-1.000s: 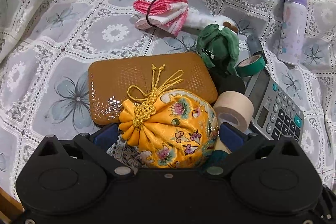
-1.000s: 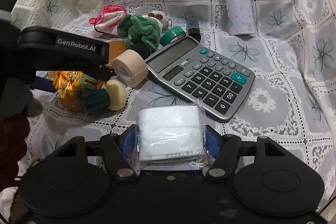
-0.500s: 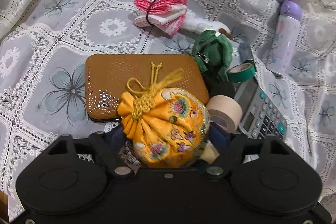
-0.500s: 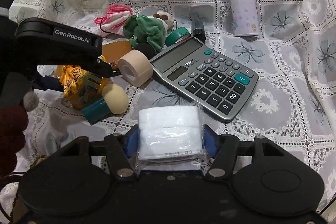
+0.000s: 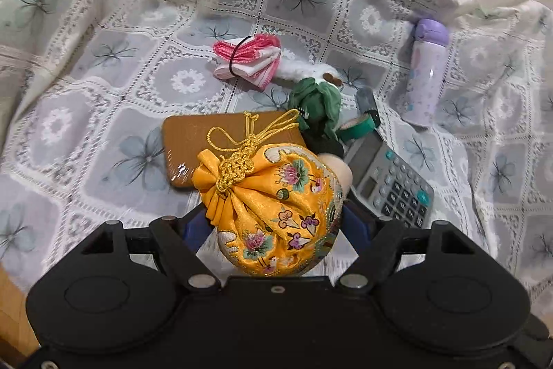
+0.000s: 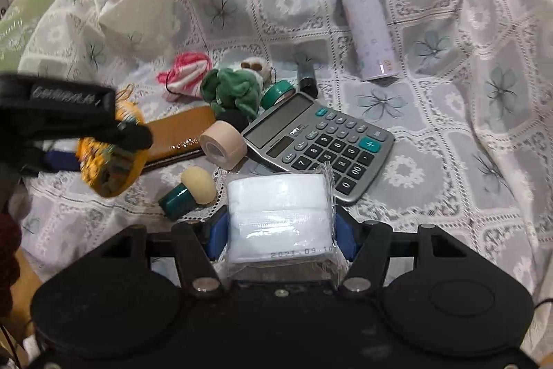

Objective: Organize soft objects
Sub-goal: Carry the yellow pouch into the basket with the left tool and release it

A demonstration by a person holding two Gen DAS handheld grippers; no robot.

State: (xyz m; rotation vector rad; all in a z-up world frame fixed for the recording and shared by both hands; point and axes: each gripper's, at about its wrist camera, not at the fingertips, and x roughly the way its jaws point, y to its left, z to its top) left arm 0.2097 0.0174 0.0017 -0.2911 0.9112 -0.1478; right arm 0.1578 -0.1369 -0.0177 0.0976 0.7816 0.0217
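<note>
Black grippers (image 5: pixel 273 227), blue fingers (image 6: pixel 216 236), perhaps maroon sleeve (image 6: pixel 8 251).

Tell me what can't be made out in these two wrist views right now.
- Left wrist: beige tape roll, mostly hidden behind the yellow pouch.
- Right wrist: yellow pouch blurred, partly covered by the left gripper.
- Right wrist: date print on the white wrapped pack, cut off at the wrapper's edge.
- Both: where the items will go is out of frame.

The tape roll (image 6: pixel 224 144) lies between the calculator (image 6: pixel 321 144) and the case (image 6: pixel 179 134).
</note>
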